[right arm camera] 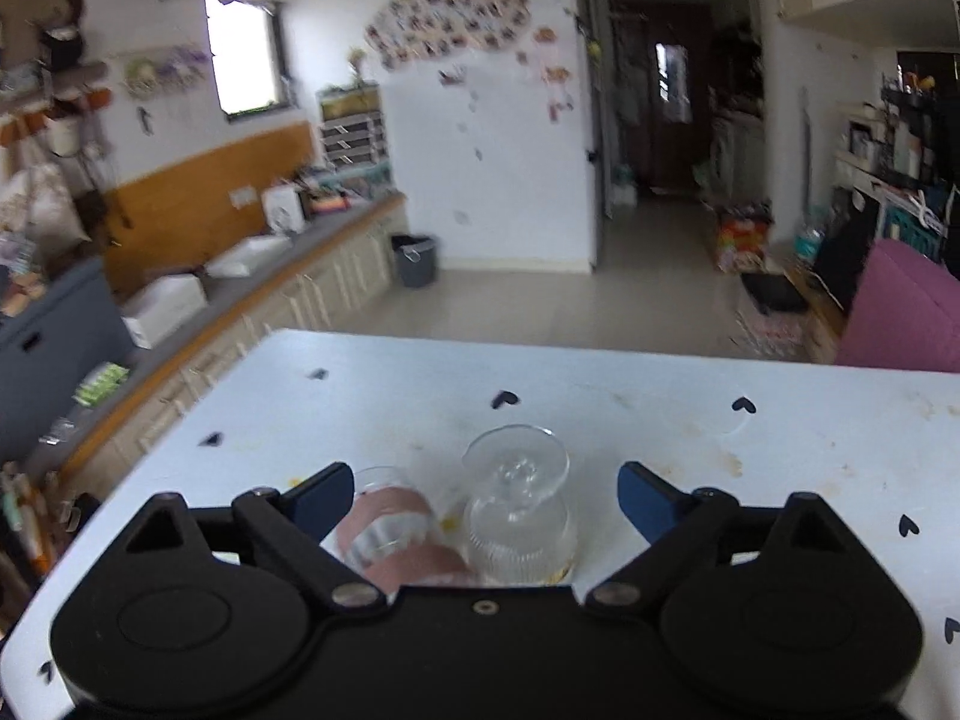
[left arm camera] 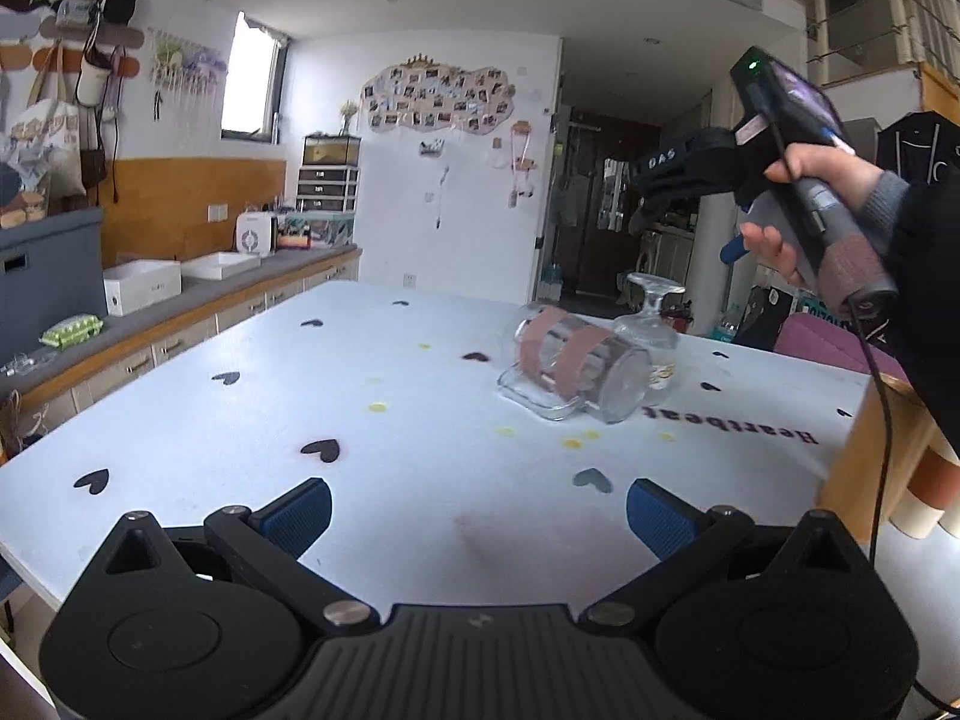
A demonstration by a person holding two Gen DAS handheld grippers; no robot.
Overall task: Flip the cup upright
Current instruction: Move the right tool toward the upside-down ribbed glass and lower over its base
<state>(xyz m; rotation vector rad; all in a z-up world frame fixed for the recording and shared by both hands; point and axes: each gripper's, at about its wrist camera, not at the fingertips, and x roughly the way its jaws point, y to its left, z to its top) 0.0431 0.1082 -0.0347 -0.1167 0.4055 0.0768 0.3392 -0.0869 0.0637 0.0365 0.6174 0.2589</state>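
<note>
- Room: white walls, a window (left arm camera: 251,84), a cloud-shaped photo collage (left arm camera: 438,97), a dark hallway doorway (left arm camera: 606,204); bags hang on the left wall.
- Counter (left arm camera: 198,294) along the left wall, grey top over cream cabinets, carrying white boxes (left arm camera: 142,284) and a green packet (left arm camera: 71,330).
- Table (left arm camera: 240,432): pale blue-white surface printed with dark hearts and the word "Heartbeat", marked with yellowish stains.
- Left gripper (left arm camera: 478,513): low over the near table edge, blue-padded fingers (left arm camera: 298,513) spread wide, holding and touching nothing; well apart from the glassware.
- Right gripper (right arm camera: 485,501): held in a hand (left arm camera: 804,222) above the table's right side; fingers (right arm camera: 645,501) spread wide, empty, hovering over both glasses without contact. That view is blurred.
- Cup (left arm camera: 576,369): clear glass mug with two pinkish tape bands, lying on its side mid-table, handle against the surface.
- Stemmed glass (left arm camera: 651,324): standing upside down, foot uppermost, just behind the cup; contact between them cannot be told.
</note>
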